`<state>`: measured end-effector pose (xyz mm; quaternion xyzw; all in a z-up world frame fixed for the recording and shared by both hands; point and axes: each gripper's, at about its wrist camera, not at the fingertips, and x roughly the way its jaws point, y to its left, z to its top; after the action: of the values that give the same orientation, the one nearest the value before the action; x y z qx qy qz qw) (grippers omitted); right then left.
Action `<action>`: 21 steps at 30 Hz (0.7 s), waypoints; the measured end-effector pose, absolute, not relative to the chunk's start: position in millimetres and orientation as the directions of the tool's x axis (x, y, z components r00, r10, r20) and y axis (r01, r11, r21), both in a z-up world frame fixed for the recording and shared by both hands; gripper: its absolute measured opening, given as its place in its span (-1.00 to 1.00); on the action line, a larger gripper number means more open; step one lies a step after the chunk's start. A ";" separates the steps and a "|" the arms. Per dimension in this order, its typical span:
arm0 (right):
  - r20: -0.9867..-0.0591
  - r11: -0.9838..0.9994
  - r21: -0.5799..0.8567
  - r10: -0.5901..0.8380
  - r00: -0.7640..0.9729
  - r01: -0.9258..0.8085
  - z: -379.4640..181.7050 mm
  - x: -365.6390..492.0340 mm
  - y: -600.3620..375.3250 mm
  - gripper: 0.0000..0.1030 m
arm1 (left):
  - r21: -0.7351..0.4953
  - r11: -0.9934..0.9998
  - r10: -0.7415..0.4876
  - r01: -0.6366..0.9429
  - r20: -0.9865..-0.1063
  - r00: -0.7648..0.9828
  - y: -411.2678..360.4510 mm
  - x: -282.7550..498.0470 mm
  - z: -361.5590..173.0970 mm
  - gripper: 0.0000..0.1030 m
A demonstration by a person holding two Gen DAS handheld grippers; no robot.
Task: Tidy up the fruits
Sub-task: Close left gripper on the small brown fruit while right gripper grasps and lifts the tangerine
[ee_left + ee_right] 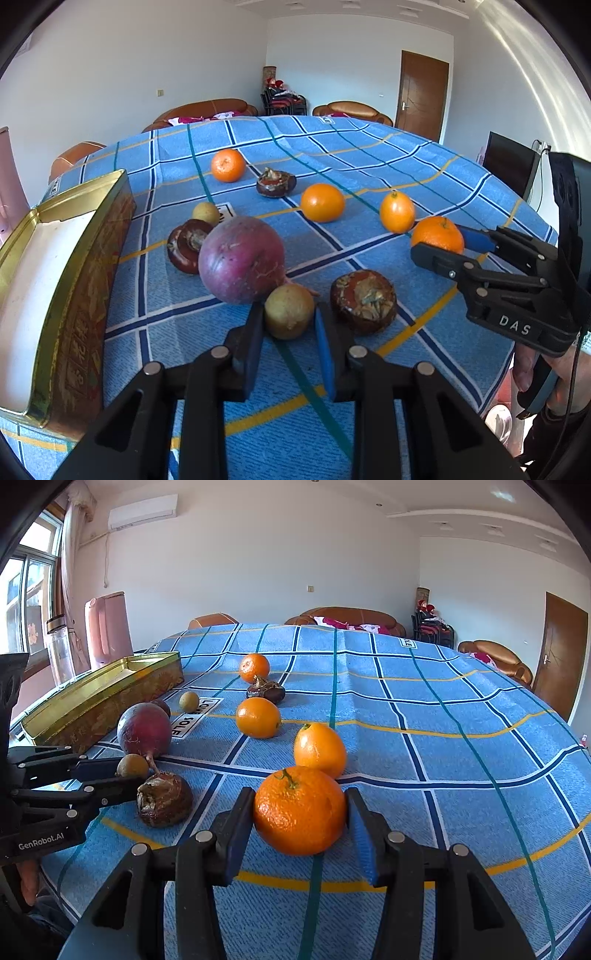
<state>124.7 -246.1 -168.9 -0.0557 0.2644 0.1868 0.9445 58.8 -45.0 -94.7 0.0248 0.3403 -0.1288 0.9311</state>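
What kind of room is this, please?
Most likely a home living room: brown sofas behind a table covered with a blue checked cloth, a wall air conditioner, and a wooden door.

Bright daylight, sharp, fisheye-warped edges

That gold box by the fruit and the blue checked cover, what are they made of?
The gold box looks like thin metal tin: shiny gilt rim, embossed patterned sides, pale lining inside. The blue checked cover looks like woven cloth, matte, with fold creases.
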 end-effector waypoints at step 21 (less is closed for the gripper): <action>-0.456 0.912 0.020 0.372 0.808 -0.409 -164.6 115.8 -250.4 -0.02 | -0.012 0.975 -0.200 0.224 -0.497 0.844 -28.3 35.5 -71.2 -0.45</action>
<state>115.8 -250.4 -164.6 -0.0398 0.2316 0.2054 0.9500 35.5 -28.3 -71.2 0.0232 0.2561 -0.1103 0.9601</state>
